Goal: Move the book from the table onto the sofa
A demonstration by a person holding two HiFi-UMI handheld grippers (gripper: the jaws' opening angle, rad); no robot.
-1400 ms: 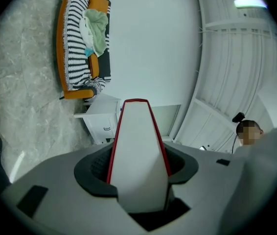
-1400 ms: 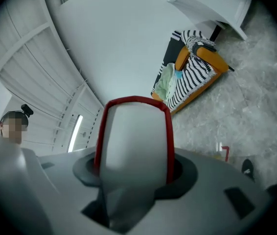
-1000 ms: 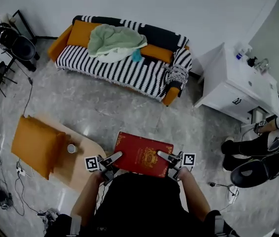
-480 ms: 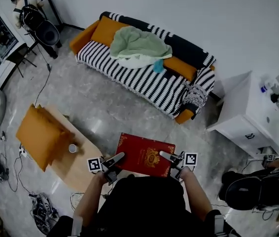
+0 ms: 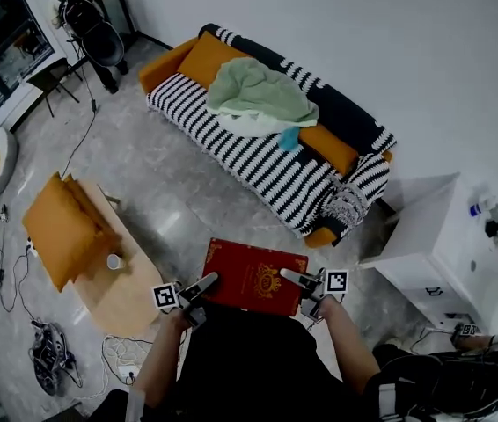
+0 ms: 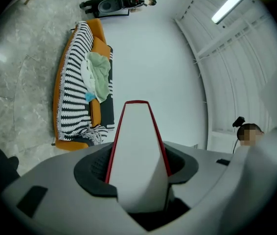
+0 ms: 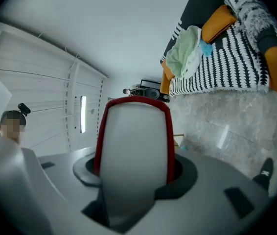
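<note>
Between the two tools, in front of the person's chest, hangs the red book [image 5: 253, 275] - cover up, with a gold crest showing in the head view. The left tool [image 5: 205, 281] is clamped on the book's left edge and the right tool [image 5: 289, 277] on its right edge. Each tool's own view shows the pale page block with its red covers wedged between the jaws. The book rests on nothing: it is off the table [image 5: 135, 297] and over the grey floor [image 5: 170, 192], just beside the table's near end and well apart from the sofa [image 5: 231, 143].

On the wooden table lie an orange cushion [image 5: 60, 231] and, near it, a small cup [image 5: 114, 261]. The sofa stands against the wall with a black-and-white striped cover. A pale green blanket [image 5: 262, 99] is heaped on its seat, touching a small teal cloth [image 5: 289, 137], and orange pillows lie at either side of the heap. To the right of the sofa stands a white cabinet [image 5: 443, 253] with small items on top - too small to make out.
</note>
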